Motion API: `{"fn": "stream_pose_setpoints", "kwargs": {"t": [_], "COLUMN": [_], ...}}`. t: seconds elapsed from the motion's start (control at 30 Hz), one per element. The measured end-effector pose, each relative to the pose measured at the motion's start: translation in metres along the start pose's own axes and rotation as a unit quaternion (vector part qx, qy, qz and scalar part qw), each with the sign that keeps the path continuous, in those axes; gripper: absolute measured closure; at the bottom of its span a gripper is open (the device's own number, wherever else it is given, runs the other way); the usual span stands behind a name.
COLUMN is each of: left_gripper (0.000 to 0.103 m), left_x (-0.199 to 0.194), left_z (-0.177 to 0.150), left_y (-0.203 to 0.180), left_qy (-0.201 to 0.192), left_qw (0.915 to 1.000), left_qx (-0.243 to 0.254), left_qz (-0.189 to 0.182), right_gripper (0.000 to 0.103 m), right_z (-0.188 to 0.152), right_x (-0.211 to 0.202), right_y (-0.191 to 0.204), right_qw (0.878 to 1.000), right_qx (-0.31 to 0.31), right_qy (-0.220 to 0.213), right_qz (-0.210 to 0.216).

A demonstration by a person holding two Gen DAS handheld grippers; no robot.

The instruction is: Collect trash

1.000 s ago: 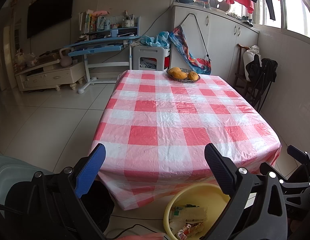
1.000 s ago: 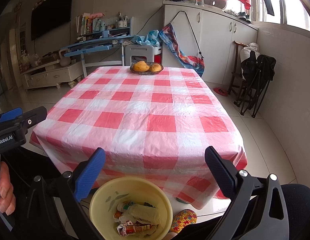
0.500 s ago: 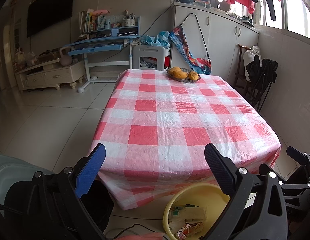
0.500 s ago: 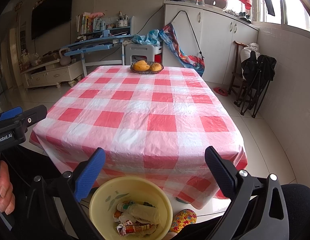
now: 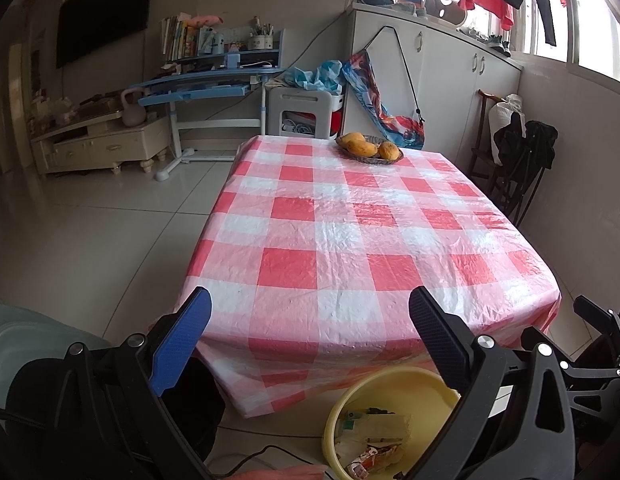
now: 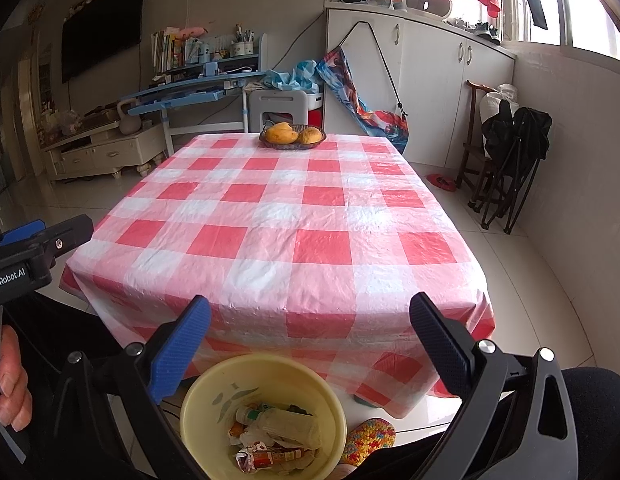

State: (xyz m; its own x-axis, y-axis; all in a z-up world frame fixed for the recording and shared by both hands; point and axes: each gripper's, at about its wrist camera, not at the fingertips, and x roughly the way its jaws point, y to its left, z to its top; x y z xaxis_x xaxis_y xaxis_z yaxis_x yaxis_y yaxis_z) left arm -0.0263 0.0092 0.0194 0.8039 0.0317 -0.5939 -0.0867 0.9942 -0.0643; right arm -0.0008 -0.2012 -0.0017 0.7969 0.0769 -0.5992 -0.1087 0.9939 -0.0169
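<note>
No visible shift vs 1 s ago. Left gripper (image 5: 310,322) & right gripper (image 6: 310,330) both spread wide, empty, above yellow bin (image 6: 214,392) w/ trash (image 6: 274,436).

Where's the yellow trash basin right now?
The round yellow plastic basin of wrappers sits on the floor below the near edge of the red-and-white checked tablecloth, low centre in the right wrist view.

Yellow bin (image 5: 394,384) part hidden behind finger; trash (image 6: 276,436) labels unreadable; hand (image 6: 10,388) cut off
</note>
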Motion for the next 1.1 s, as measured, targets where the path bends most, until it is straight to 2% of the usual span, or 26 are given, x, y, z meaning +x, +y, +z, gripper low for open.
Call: {"fn": "stream_pose_setpoints", "kwargs": {"t": [0.5, 0.67, 0.77, 0.87, 1.0, 1.1], "left_gripper": [0.007, 0.007, 0.007, 0.007, 0.007, 0.007], "left_x": [0.003, 0.010, 0.006, 0.003, 0.002, 0.010], "left_z": [-0.001, -0.007, -0.009, -0.010, -0.008, -0.005], "left_y": [-0.001, -0.001, -0.012, -0.020, -0.021, -0.022], "left_qy": [0.007, 0.036, 0.028, 0.015, -0.003, 0.024], "left_qw": [1.0000, 0.9982, 0.9984, 0.9986, 0.9991, 0.9982], "left_qx": [-0.002, -0.017, 0.011, 0.031, 0.032, 0.055], "left_qz": [-0.005, -0.045, -0.048, -0.042, -0.026, -0.007], "right_gripper": [0.008, 0.008, 0.008, 0.008, 0.008, 0.008], "right_z": [0.000, 0.000, -0.001, -0.001, -0.001, 0.000], "right_x": [-0.001, 0.000, 0.002, 0.001, 0.001, 0.000], "right_y": [0.000, -0.002, 0.001, 0.004, 0.003, 0.002], "right_qw": [1.000, 1.000, 1.000, 1.000, 1.000, 1.000], "right_qx": [-0.001, 0.002, -0.006, -0.017, -0.016, -0.013], "right_qy": [0.002, 0.003, 0.006, 0.006, 0.005, 0.005], "right_qz": [0.001, 0.001, -0.001, -0.005, -0.006, -0.006]}}
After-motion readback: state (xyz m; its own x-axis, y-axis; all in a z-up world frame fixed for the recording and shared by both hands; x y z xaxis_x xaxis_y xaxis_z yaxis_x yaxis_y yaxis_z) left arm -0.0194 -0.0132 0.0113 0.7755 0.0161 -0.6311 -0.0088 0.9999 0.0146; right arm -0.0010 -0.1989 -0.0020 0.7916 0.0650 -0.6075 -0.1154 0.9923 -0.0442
